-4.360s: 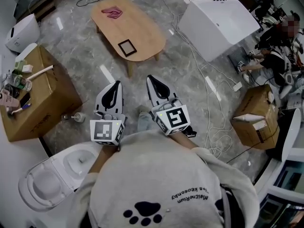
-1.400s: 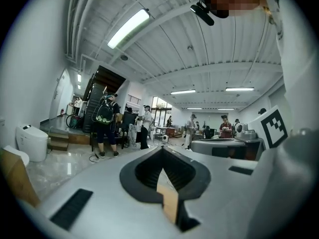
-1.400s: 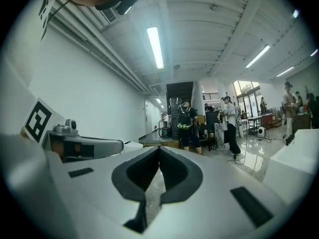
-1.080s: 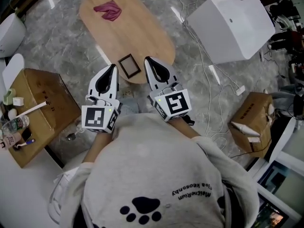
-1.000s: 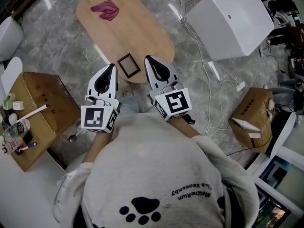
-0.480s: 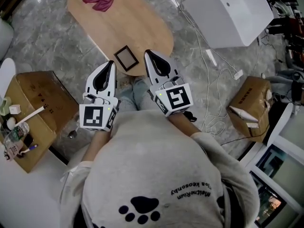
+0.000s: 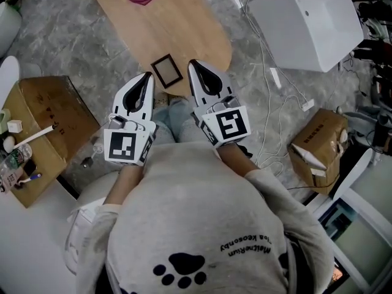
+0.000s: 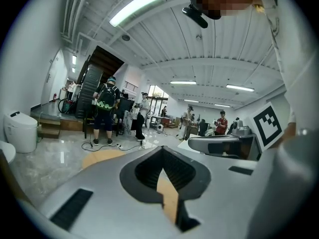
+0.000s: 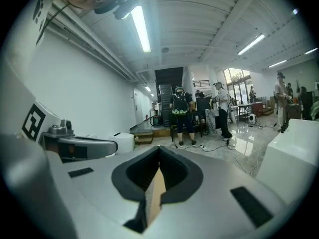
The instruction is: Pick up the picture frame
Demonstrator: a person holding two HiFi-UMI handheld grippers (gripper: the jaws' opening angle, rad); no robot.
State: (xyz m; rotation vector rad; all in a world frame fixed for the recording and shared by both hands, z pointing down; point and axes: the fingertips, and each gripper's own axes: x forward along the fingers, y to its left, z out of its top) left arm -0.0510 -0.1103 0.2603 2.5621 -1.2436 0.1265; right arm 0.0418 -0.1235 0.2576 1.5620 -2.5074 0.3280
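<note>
At the tabletop's (image 7: 184, 17) near edge lay the picture frame (image 7: 166, 70), flat, between your grippers' tips. Left gripper (image 7: 146, 78) and right gripper (image 7: 195, 66): jaws fully together, nothing held. You needed one opened before straddling a frame rail.

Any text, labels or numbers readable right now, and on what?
Sweatshirt: two lines of print by a paw logo, upside down, too small to read.
Cardboard box at left: faint print, blurred.
On left gripper and right gripper: square markers only, no words.
</note>
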